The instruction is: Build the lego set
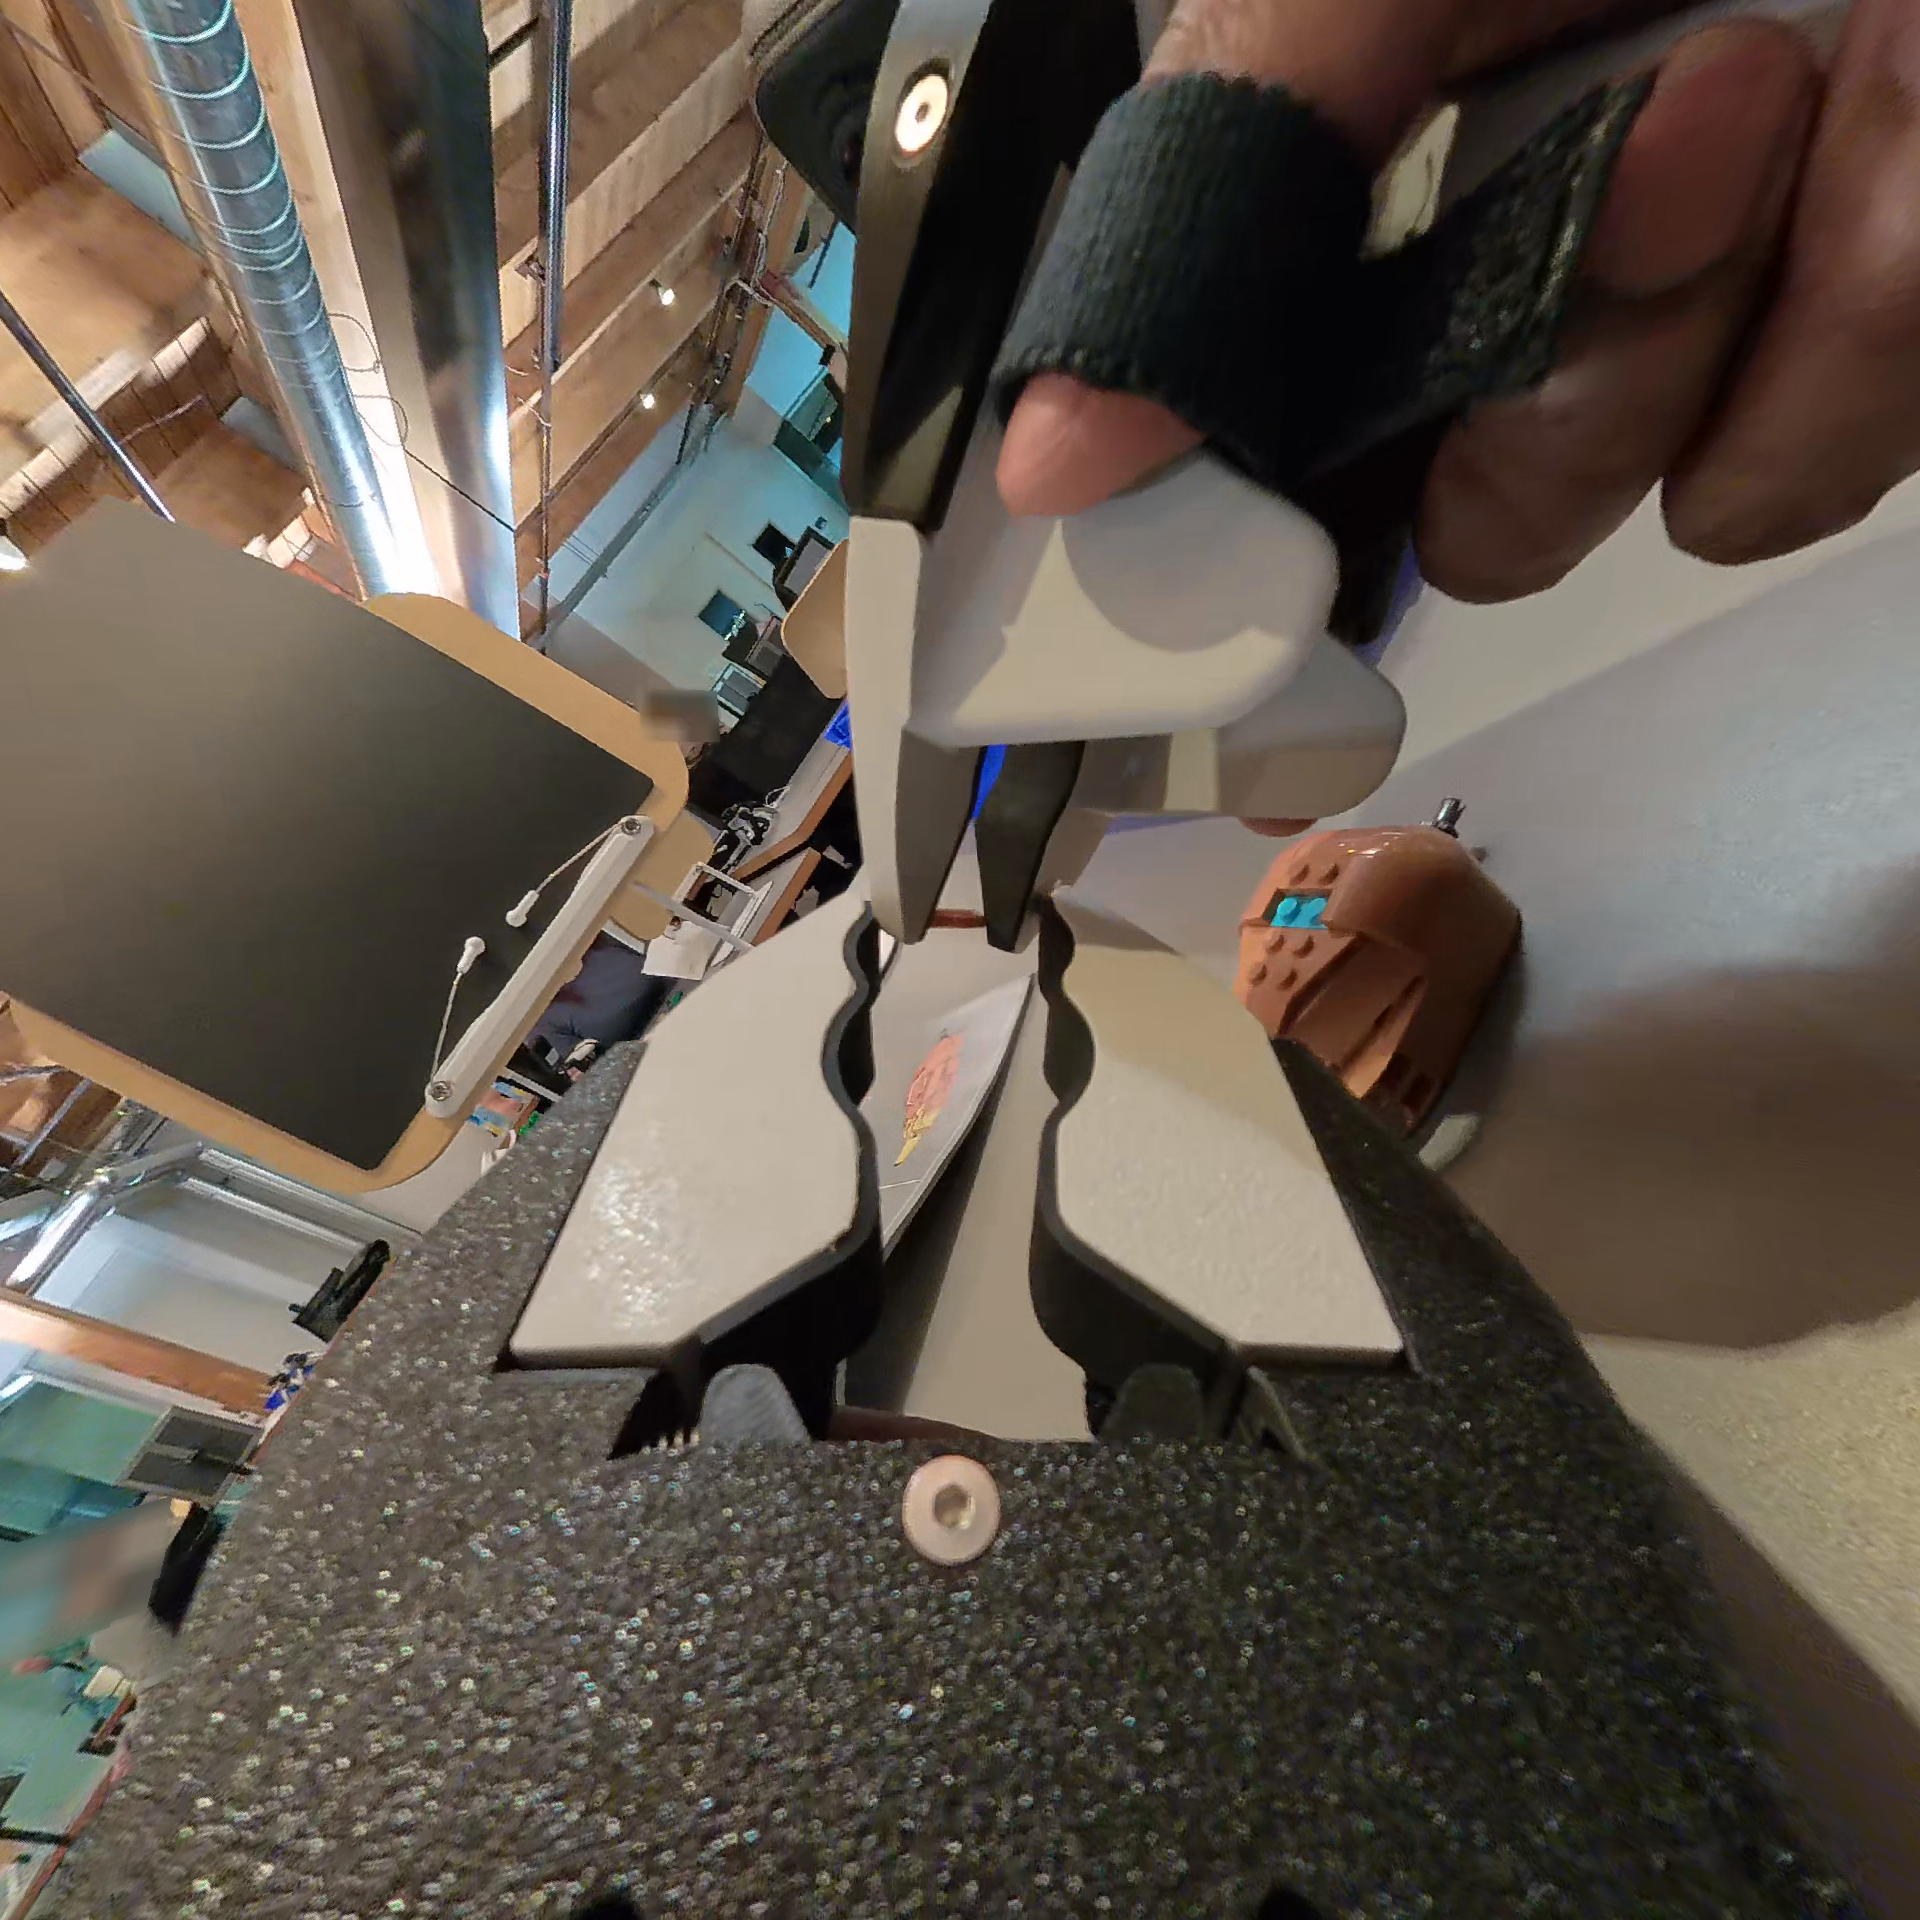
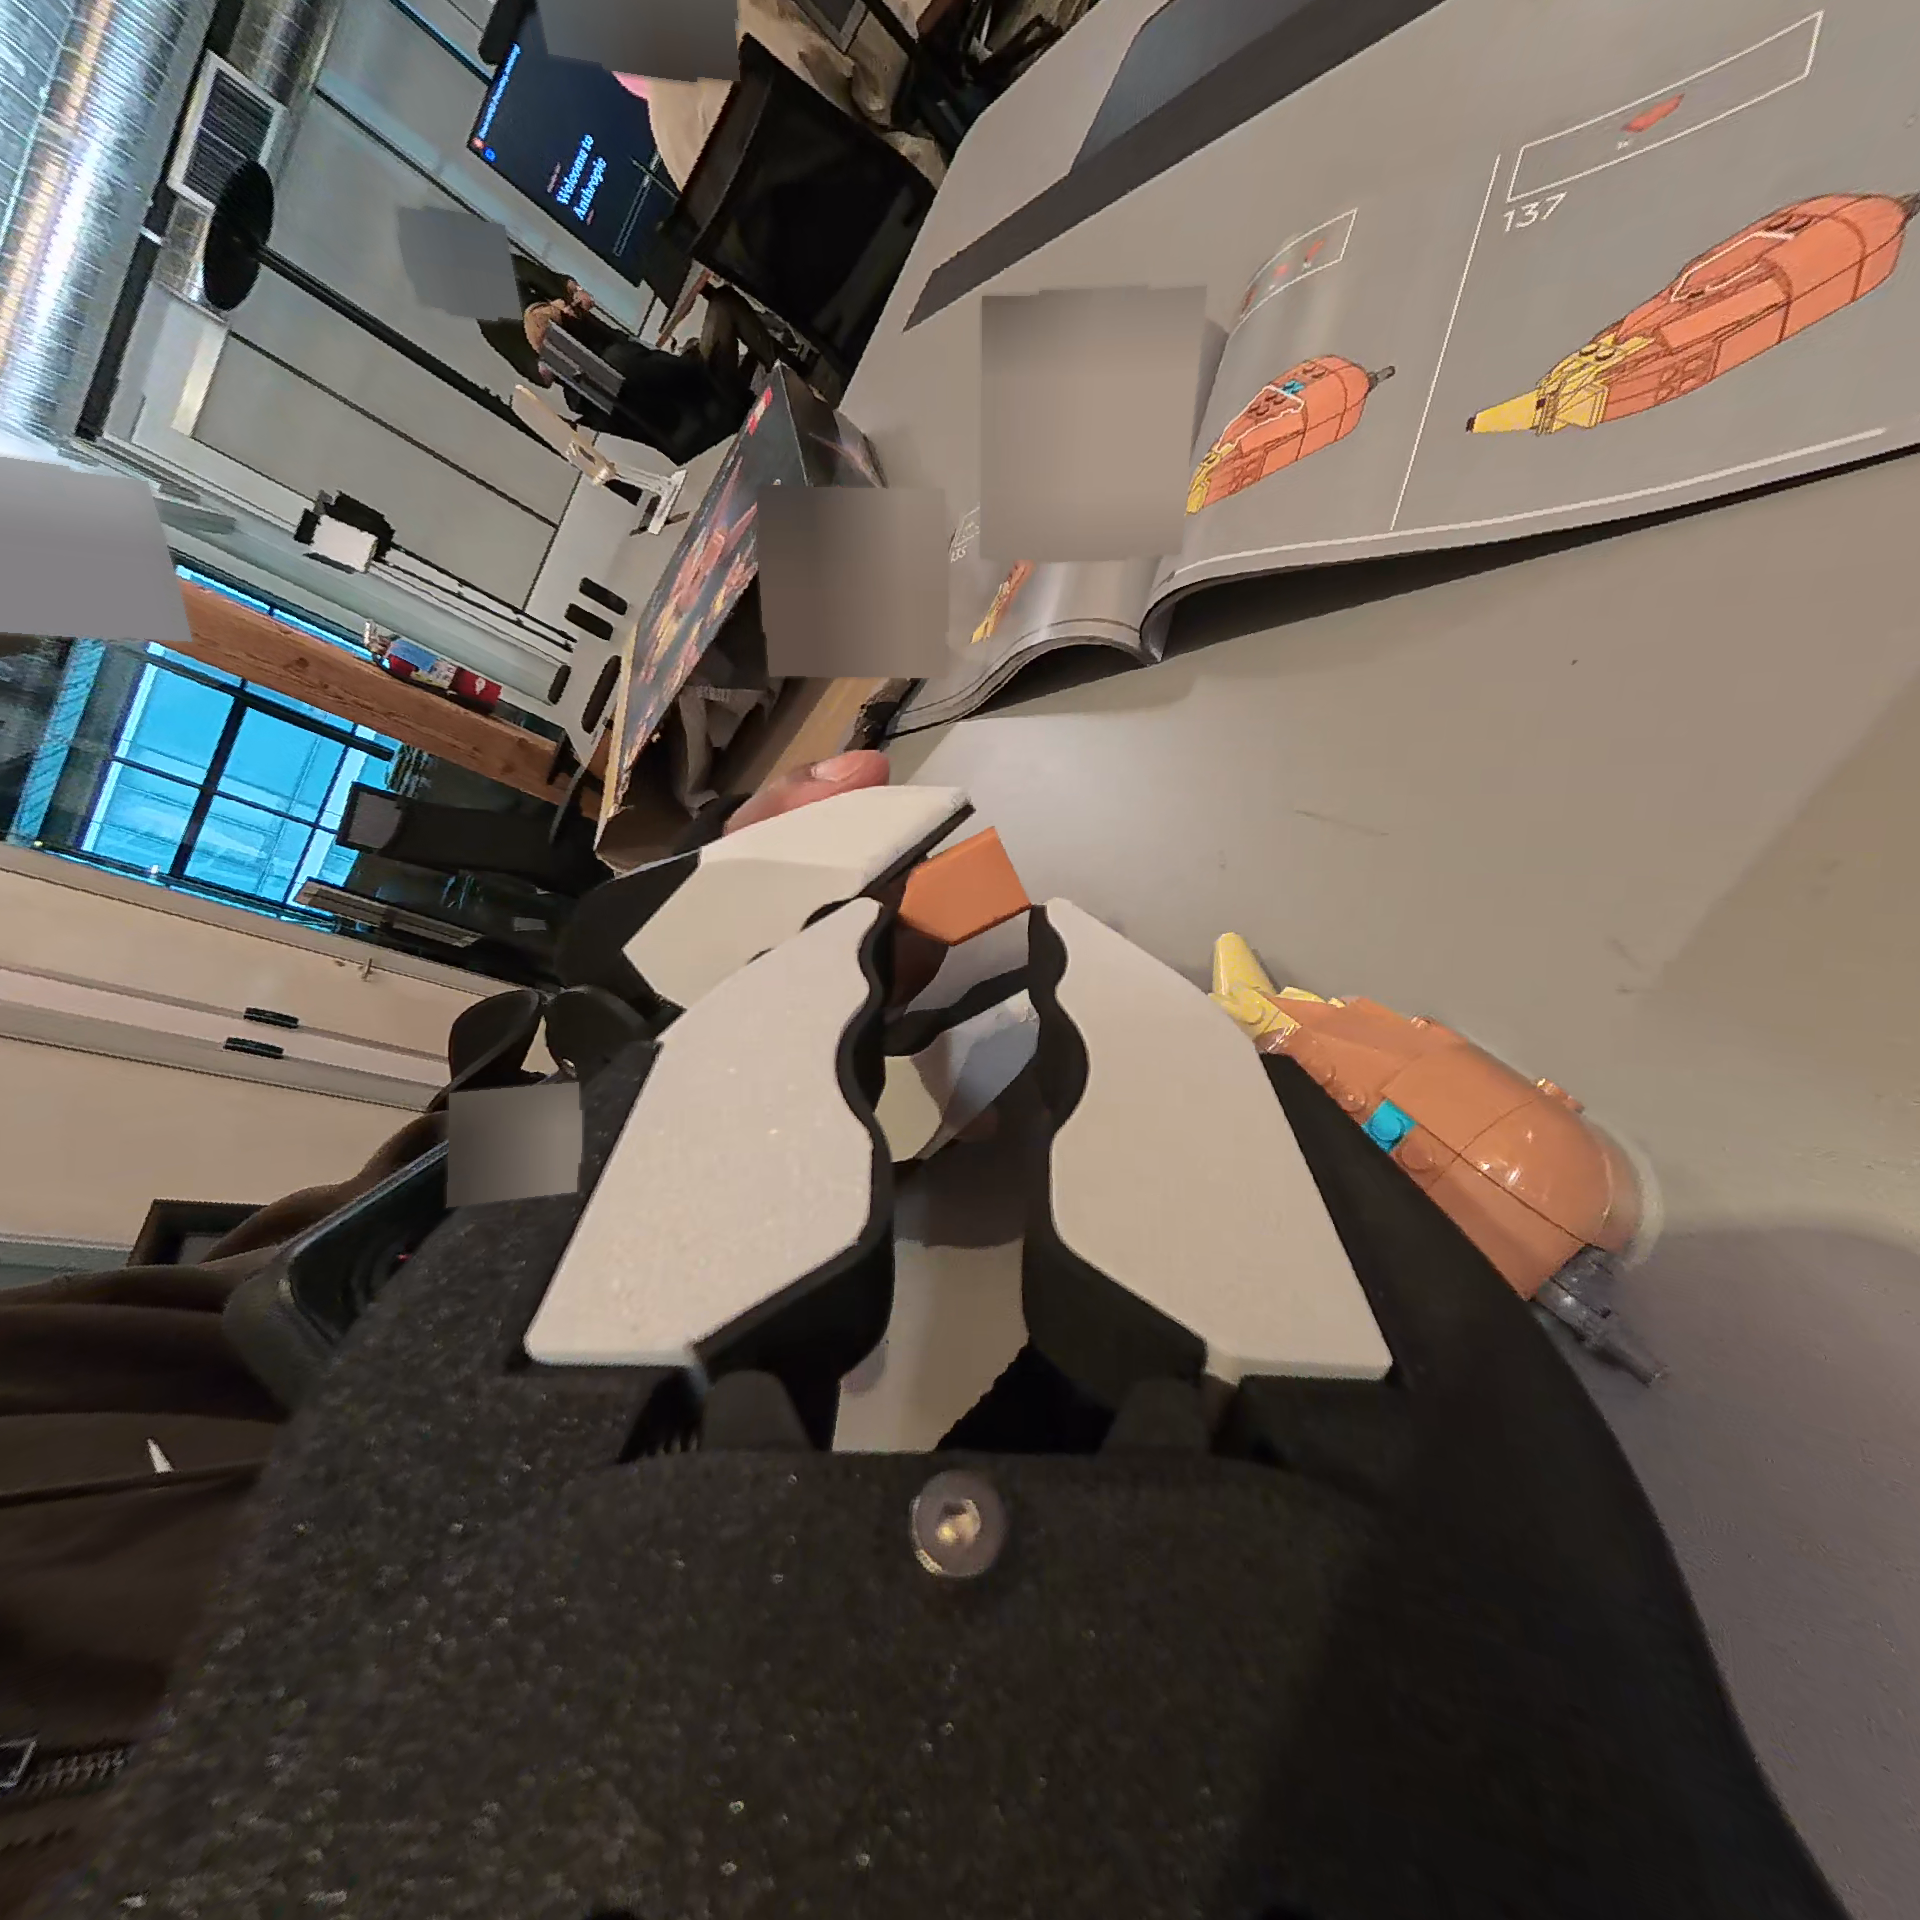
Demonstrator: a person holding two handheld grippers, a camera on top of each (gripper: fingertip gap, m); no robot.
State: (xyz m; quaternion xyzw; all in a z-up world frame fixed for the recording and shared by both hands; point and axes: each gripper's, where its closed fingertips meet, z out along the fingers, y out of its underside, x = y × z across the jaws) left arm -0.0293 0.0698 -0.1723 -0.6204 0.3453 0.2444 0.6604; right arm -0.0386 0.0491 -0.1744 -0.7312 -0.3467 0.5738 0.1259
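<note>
Pinching orange brick point(image 2: 961, 885) at both jaws' tips | right jaws likely gripping | left jaws parted

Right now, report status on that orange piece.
Right hand-held gripper shut on orange tile. Left hand-held gripper open, straddling it. Brown model aside on table, not blocking.

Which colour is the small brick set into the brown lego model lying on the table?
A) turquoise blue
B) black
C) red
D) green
A: the lego model on the grey table has a single turquoise-blue brick among its brown parts. The left wrist view shows the same blue brick.
</note>
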